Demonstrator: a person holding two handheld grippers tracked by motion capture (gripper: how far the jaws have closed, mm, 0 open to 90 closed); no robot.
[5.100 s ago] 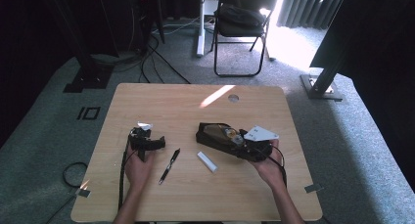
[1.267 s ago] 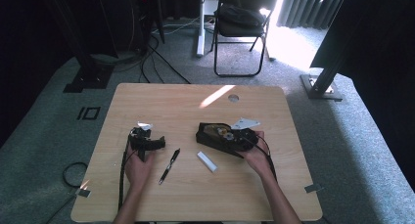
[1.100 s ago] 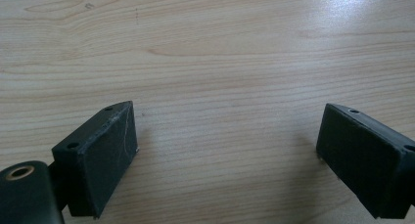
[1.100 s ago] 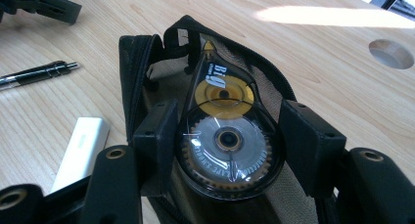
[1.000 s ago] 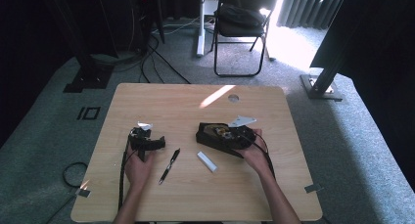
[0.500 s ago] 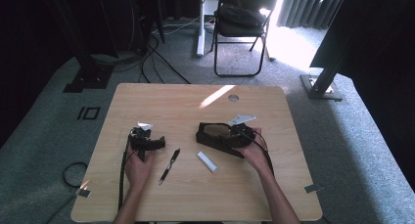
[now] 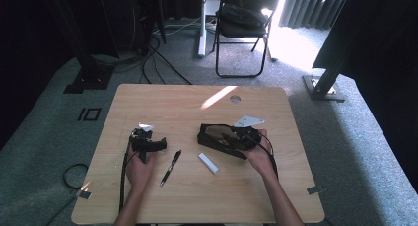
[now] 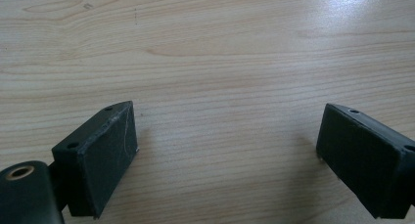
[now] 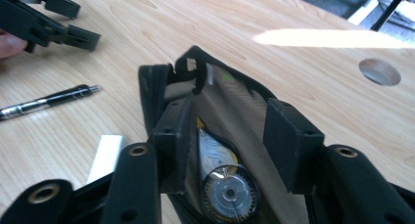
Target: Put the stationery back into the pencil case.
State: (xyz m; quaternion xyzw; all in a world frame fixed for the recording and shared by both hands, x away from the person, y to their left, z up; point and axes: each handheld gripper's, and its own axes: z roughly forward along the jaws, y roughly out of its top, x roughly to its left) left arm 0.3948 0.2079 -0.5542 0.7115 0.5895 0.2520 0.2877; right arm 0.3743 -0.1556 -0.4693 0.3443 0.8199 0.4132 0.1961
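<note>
A black pouch [image 7: 214, 136] lies open right of the table's middle, its tan lining [image 9: 230, 97] showing. Inside it rests a round toothed-wheel item [image 9: 229, 194]. My right gripper [image 7: 237, 137] reaches into the pouch mouth [image 9: 225, 121]. Its jaws have just been closing, with the lining and the pouch's near rim between them, and the pads stand apart. A black pen [image 7: 170, 168] and a white block [image 7: 208, 163] lie in front of the pouch. My left gripper [image 7: 155, 144] rests on the bare wood at the left, open [image 8: 225, 145] with nothing between its jaws.
The wooden table [image 7: 162, 102] has a round cable hole [image 7: 235, 98] near its far edge, beside a stripe of sunlight. A folding chair [image 7: 241, 18] and floor cables [image 7: 157, 48] lie beyond the table. In the right gripper view the pen [image 9: 49, 102] and white block [image 9: 105, 155] lie left of the pouch.
My right gripper has shifted from the pouch's right end up and left over its opening. The left gripper, pen and white block have stayed put.
</note>
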